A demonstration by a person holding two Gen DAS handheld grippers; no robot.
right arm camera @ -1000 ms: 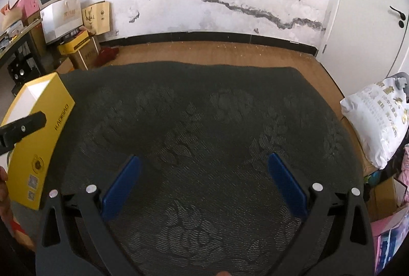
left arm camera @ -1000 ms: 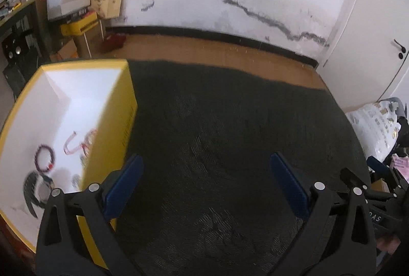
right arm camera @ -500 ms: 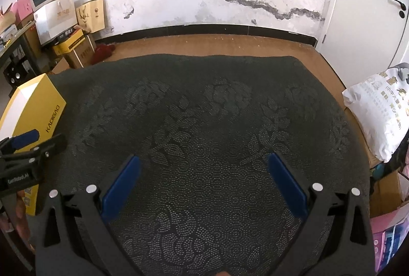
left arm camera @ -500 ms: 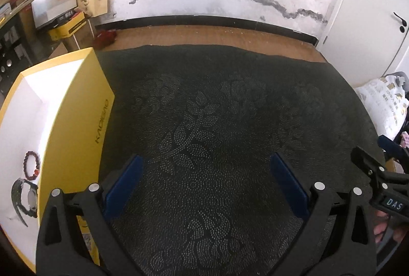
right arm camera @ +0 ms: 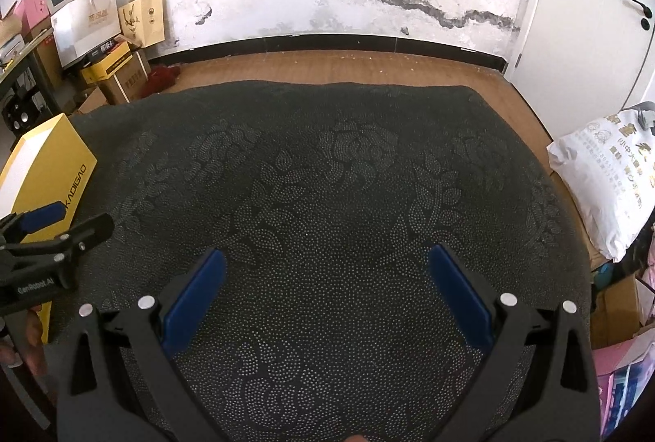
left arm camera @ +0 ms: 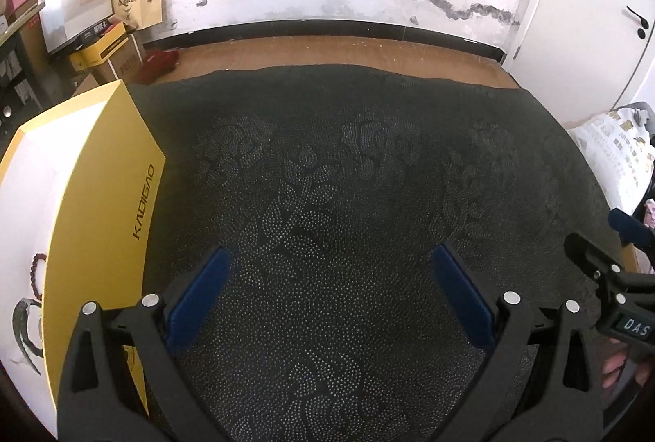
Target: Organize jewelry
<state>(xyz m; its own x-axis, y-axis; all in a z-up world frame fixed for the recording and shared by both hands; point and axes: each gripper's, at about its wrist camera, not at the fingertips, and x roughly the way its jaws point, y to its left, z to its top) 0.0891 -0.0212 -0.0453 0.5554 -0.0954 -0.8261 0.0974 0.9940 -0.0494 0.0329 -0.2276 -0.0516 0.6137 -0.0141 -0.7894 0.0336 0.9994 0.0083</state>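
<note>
Jewelry is seen inside the yellow box (left arm camera: 102, 196) at the left edge of the dark patterned cloth (left arm camera: 348, 216): a red bead bracelet (left arm camera: 36, 274) on the white lining, and nearer, a dark watch-like piece (left arm camera: 24, 323), only partly shown; the box lettering KADIGAO is read on its right wall; the box is also caught far left in the right wrist view (right arm camera: 53, 171). Left gripper (left arm camera: 327, 294) is held over the cloth just right of the box, jaws spread wide, nothing between the blue pads (left arm camera: 196, 298); right gripper (right arm camera: 325, 292) is held over the middle of the cloth, jaws likewise wide and empty; each gripper is glimpsed at the edge of the other's view. A white bag (right arm camera: 606, 180) is seen off the cloth at right.
</note>
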